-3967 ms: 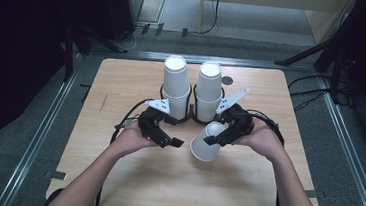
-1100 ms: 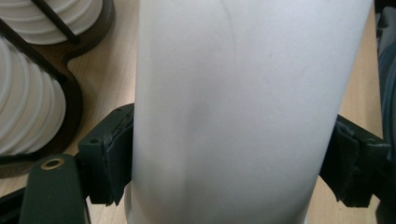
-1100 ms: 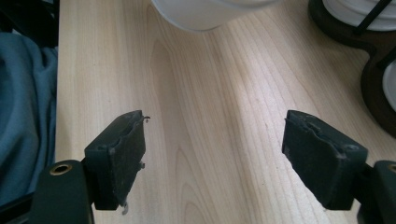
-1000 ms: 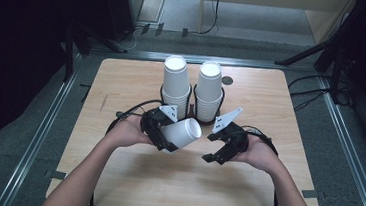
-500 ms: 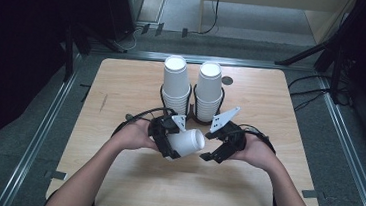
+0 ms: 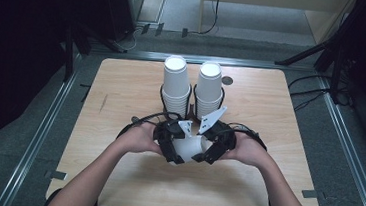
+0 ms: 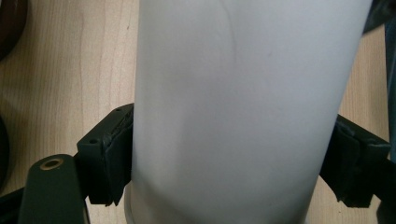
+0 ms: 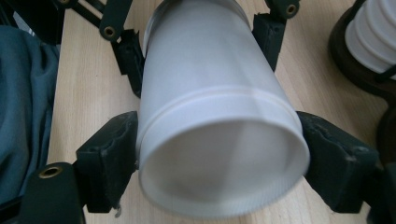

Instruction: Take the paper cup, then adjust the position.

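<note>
Cups: one loose white paper cup (image 6: 188, 147) lying on its side above the table (image 6: 122, 82), caught between two grippers; two stacks of white cups, left stack (image 6: 175, 85) and right stack (image 6: 209, 89), each sitting in its own dark ring holder at the far middle of the table. Exact cup count per stack is hard to make out, the rims are too fine to separate.

Two grippers, two hands. Left gripper (image 6: 171, 143) is clenching the loose cup: in the left gripper view both black pads are pressing the cup wall (image 7: 243, 93) on either side. Right gripper (image 6: 213, 146) is sitting around the cup's base end; in the right gripper view the base (image 8: 219, 168) is facing the camera between the two pads, and the jaws have just been opening with the cup between them. Its left pad is looking touching or nearly so, the right pad is sitting just beside the rim of the base, so the hold is looking released.

Hidden: in the high view most of the loose cup is being covered by the two gripper bodies and grey plates. In the left gripper view the cup is cut off top and bottom. A dark holder (image 8: 359, 65) is cropped at the right edge of the right gripper view
</note>
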Motion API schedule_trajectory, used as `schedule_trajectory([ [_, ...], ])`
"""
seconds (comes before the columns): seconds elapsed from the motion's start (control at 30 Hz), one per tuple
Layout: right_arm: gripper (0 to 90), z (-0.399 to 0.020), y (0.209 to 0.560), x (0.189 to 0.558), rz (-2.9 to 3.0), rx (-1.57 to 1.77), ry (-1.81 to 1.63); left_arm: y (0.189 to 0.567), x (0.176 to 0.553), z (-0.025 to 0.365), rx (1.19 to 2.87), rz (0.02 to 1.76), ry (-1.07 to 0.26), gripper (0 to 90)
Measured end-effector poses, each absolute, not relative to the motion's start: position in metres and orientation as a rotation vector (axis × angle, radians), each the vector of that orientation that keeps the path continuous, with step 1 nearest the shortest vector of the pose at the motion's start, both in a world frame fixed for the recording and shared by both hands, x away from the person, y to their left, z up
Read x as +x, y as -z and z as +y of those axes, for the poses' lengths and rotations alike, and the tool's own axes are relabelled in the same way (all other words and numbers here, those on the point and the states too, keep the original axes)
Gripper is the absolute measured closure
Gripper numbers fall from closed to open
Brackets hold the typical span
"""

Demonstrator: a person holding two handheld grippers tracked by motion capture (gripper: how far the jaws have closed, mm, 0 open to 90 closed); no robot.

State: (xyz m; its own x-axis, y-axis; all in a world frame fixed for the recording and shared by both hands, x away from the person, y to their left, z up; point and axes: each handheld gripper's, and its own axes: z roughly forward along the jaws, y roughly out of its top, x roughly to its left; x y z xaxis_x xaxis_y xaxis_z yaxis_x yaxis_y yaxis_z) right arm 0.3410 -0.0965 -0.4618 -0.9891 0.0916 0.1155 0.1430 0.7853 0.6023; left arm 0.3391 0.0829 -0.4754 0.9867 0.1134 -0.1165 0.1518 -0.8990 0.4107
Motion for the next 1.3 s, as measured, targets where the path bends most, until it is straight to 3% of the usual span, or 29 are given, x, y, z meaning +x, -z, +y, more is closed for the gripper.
schedule_trajectory([
  [0.1,22.6,-0.093,0.464,0.341,-2.892,-0.164,0.947,0.476,0.339,0.082,2.706,0.187,0.122,15.3],
  [0.33,23.7,-0.096,0.459,0.34,-2.884,-0.168,0.979,0.473,0.34,0.089,2.638,0.216,0.123,12.2],
  [0.43,23.6,-0.101,0.456,0.342,-2.881,-0.176,1.018,0.474,0.344,0.093,2.601,0.271,0.124,0.0],
  [0.97,23.4,-0.122,0.451,0.345,-2.858,-0.24,1.127,0.464,0.344,0.12,2.364,0.327,0.068,0.0],
  [1.3,23.4,-0.128,0.445,0.345,-2.83,-0.254,1.187,0.468,0.345,0.126,2.261,0.358,0.103,0.0],
])
